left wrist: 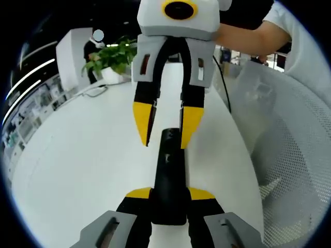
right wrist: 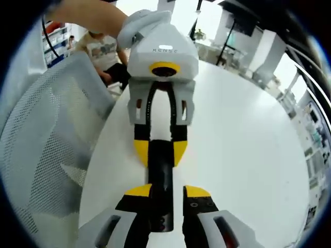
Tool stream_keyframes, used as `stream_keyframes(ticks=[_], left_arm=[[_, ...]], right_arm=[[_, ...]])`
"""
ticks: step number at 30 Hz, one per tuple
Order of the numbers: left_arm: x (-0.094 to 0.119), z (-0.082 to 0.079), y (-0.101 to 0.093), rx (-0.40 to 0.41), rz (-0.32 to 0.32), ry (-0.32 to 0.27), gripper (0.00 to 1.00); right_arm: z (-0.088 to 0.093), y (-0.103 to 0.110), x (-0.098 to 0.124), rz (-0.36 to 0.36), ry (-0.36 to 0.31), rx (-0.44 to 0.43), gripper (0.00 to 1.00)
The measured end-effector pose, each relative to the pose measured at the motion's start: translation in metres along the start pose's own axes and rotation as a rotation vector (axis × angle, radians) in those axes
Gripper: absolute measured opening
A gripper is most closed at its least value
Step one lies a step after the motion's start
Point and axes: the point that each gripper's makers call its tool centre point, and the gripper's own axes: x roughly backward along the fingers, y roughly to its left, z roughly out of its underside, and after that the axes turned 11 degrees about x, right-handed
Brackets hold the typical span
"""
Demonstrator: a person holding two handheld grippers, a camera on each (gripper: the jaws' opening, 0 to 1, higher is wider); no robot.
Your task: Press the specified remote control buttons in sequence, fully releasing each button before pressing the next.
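A: Where is the remote control (left wrist: 168, 178) lying?

B: It is a long black bar on the white desk (left wrist: 77, 155), stretched between the two tools. In the left gripper view its near end sits between the yellow tips of the left tool (left wrist: 169, 195), and it runs straight away from the camera toward the right tool (left wrist: 168, 126), which comes down from the top of that view.

A: Is the left tool gripping it?

B: Its jaws are closed against the sides of the remote's near end, pinching it.

A: And the right tool?

B: In the left gripper view its yellow tips hang over the remote's far end, one tip to each side, set a little apart. In the right gripper view the remote (right wrist: 159, 186) runs up between the right tool's (right wrist: 167, 192) own tips, with a sliver of white desk (right wrist: 248, 155) showing on one side. Whether a tip is touching the remote's top or hovering just above it, I cannot tell.

A: Anything else around?

B: A white mesh chair (right wrist: 46, 150) stands just beside the desk edge. A potted green plant (left wrist: 111, 57) stands near the far edge of the desk, well apart from the remote. A person's arm (left wrist: 248, 36) reaches in behind the right tool.
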Motion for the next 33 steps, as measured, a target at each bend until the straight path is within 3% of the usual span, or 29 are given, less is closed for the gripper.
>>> stream_keyframes(ticks=[19, 33], left_arm=[[-0.001, 0.0, 0.001, -0.005, 0.004, -0.007, 0.24], [-0.001, 0.0, 0.0, -0.006, 0.003, -0.01, 0.24]], right_arm=[[0.019, -0.003, 0.013, 0.051, -0.03, -0.072, 0.27], [0.038, -0.002, 0.021, 0.068, -0.025, -0.109, 0.25]])
